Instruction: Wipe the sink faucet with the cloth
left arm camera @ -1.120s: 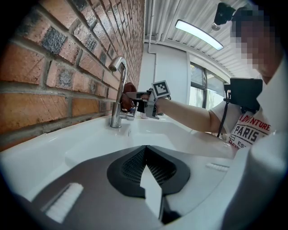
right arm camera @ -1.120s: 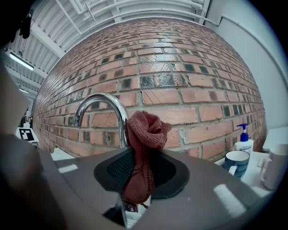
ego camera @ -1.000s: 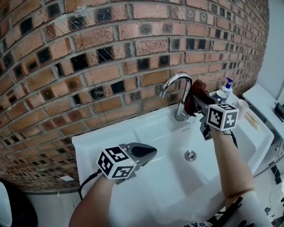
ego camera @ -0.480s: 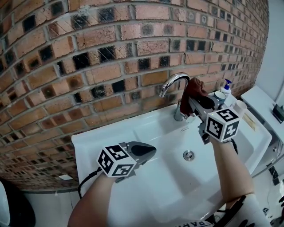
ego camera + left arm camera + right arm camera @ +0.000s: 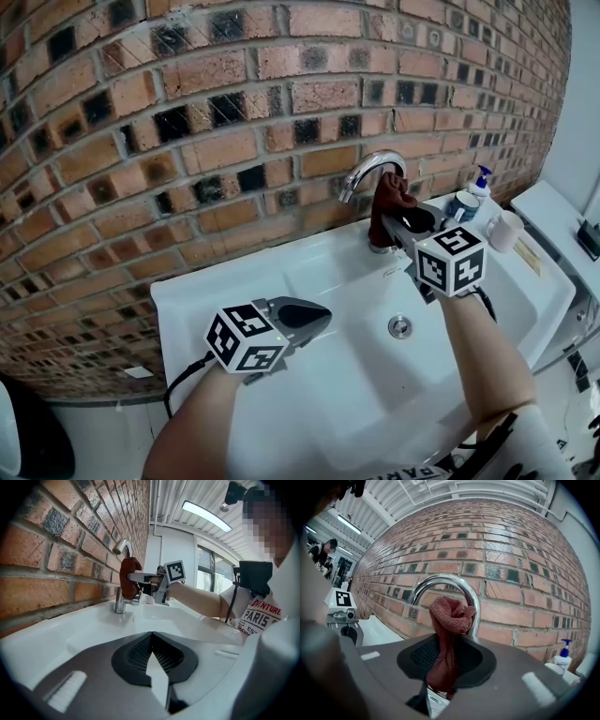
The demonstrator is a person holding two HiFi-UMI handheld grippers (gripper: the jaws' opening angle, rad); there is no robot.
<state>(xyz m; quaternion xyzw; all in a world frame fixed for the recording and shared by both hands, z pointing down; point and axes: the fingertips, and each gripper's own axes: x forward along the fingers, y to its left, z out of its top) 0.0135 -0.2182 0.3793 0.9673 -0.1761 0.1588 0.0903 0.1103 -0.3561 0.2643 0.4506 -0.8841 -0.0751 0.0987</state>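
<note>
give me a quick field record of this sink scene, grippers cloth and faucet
right hand-held gripper: shut on the cloth, raised at the faucet
cloth: dark red, bunched, against the faucet's neck
left hand-held gripper: shut, empty, over the sink's left part
sink: white, against the brick wall
right of faucet: soap bottle, cup

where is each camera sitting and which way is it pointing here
Head view: on the person's head, looking steeply down at the white sink and brick wall; both forearms, left gripper and right gripper show.
Left gripper view: on the left gripper, low over the sink, facing the faucet; its shut, empty jaws show, the right gripper beyond.
Right gripper view: on the right gripper, facing the wall; its jaws show shut on the red cloth at the faucet.
Shared: all three show faucet and cloth.
</note>
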